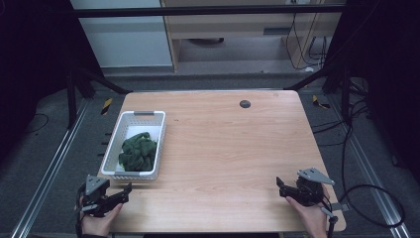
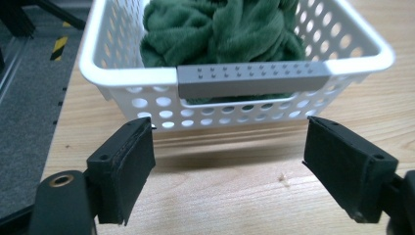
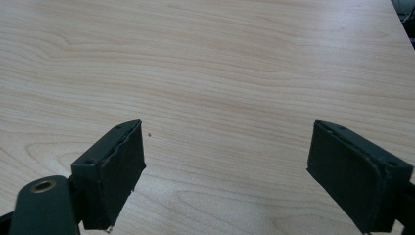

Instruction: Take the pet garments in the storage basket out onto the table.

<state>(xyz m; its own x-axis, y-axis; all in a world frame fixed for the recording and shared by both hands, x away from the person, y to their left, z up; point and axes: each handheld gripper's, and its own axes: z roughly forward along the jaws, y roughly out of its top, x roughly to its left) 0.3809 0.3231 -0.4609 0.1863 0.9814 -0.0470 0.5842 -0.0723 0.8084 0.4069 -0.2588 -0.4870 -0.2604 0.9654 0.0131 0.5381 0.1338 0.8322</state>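
A white perforated basket stands on the left part of the wooden table, with a crumpled dark green cloth inside it. In the left gripper view the basket's near wall with a grey handle strip is close ahead, the green cloth heaped behind it. My left gripper is held at the table's front left corner, just short of the basket, open and empty. My right gripper hovers at the front right, open over bare wood.
A small dark round disc sits near the table's far edge. Beyond the table are grey floor, metal rails, black frame legs and cables on the right. The left table edge runs close to the basket.
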